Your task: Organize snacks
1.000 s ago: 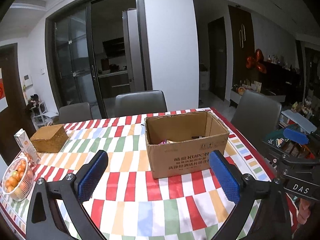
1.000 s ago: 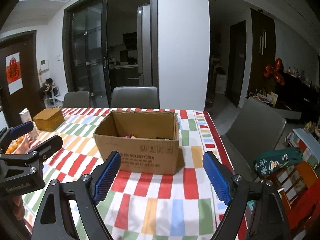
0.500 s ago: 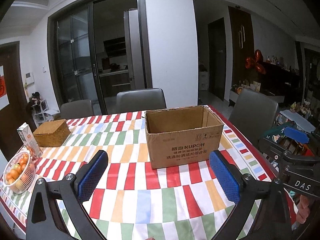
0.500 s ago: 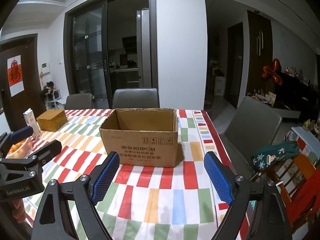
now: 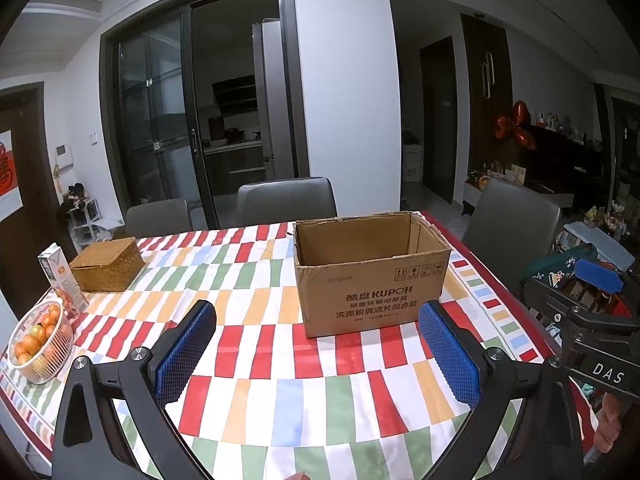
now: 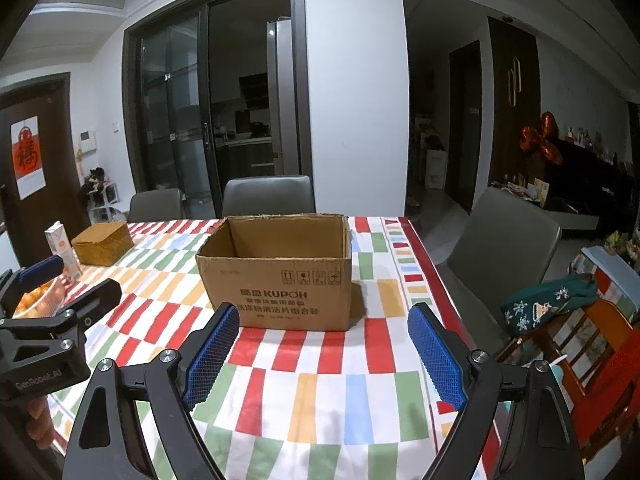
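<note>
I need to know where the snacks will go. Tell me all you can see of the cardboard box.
The cardboard box is plain brown corrugated card, rectangular, standing upright on the striped tablecloth toward the table's right side. Its top is open, with no flaps showing, and the rim looks slightly ragged. The front bears "KUPOH", Chinese print and handling symbols. Only the inner walls show; its floor is hidden from both views. Neither gripper touches it.

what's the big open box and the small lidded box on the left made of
Open box: corrugated cardboard, matte brown, with printed text and ragged cut rims. Small lidded box: looks like woven rattan or straw, going by its tan basket-weave texture, though it could be an imitation.
</note>
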Tool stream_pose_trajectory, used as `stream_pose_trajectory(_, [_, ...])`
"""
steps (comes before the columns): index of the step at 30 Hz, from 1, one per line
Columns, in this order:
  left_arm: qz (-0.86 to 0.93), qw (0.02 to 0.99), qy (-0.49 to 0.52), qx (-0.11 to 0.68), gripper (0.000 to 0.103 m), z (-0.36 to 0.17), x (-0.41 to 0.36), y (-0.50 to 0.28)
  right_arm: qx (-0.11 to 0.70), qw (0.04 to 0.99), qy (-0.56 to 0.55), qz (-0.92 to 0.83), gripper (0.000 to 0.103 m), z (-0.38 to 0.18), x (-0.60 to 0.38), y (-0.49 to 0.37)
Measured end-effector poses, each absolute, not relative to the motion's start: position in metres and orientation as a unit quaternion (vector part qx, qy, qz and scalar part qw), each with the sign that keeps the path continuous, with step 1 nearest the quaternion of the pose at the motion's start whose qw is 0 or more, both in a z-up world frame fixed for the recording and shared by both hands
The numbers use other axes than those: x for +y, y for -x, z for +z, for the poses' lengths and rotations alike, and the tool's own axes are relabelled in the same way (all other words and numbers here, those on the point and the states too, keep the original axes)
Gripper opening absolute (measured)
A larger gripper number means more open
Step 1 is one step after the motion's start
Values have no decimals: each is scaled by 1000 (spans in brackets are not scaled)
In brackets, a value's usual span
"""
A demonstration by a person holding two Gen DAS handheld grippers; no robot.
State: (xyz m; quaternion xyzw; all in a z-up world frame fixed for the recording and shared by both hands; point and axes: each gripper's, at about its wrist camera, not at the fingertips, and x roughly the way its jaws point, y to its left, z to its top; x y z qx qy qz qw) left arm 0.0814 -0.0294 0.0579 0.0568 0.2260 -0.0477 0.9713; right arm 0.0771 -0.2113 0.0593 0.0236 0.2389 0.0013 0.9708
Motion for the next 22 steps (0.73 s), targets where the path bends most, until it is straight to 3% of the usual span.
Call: stream_pose_trajectory(22, [-40, 973, -55, 222, 103, 53, -31, -82, 242, 970, -21, 1, 87, 57, -212, -77])
